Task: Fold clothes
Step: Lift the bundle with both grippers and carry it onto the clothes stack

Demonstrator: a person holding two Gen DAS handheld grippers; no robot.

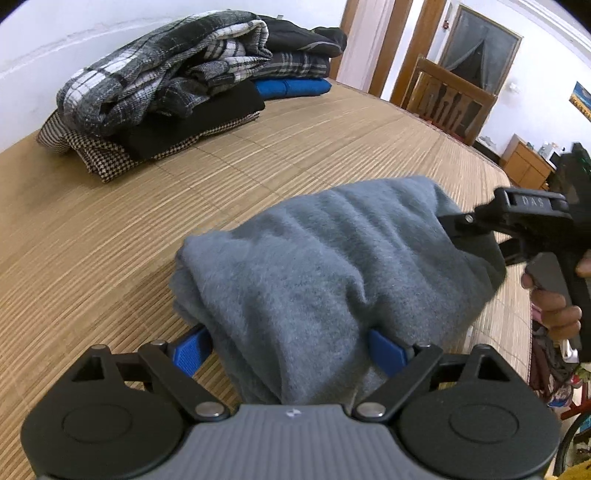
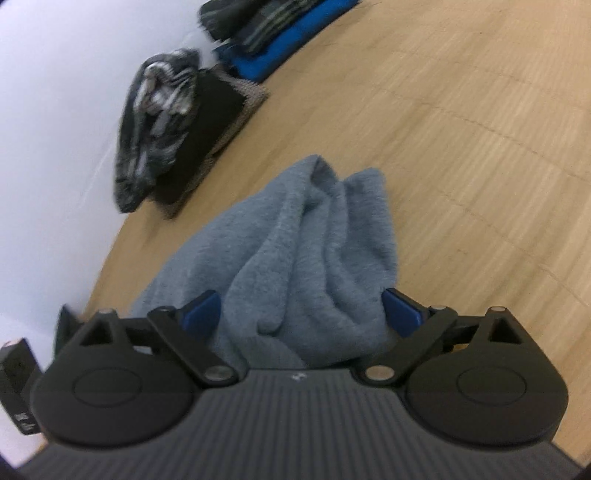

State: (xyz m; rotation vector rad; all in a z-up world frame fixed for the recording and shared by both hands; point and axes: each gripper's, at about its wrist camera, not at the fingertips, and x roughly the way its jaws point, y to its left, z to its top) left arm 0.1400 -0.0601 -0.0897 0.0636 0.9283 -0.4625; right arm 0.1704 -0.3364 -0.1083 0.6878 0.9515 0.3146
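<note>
While both grippers are gripping the grey fleece (image 1: pixel 332 280), it is hanging bunched between them just above the mat (image 1: pixel 155 206), not lying flat. The left gripper (image 1: pixel 291 343) is clenching a thick wad of it between its blue pads (image 1: pixel 194 349), jaws spread wide around the bulk; the right gripper (image 2: pixel 303 308) is doing the same at the other end, its pads (image 2: pixel 400 310) pressing into several layers. Main risk: the wads are thick and soft, so a layer is likely slipping out of either pinch if the hands are pulling apart, and the fold would be collapsing. The fleece is looking creased and twisted in the right wrist view, which is blurred, so fast swinging could be flinging loose edges out of line. The two stacks (image 1: pixel 159 96) are sitting well apart by the wall (image 1: pixel 74 29); carrying the bundle over there tilted could be knocking the top plaid shirt (image 1: pixel 147 70), which is already slumping. Lowering one end first would probably be leaving the bundle lopsided. I cannot tell whether every layer is caught in each pinch.
</note>
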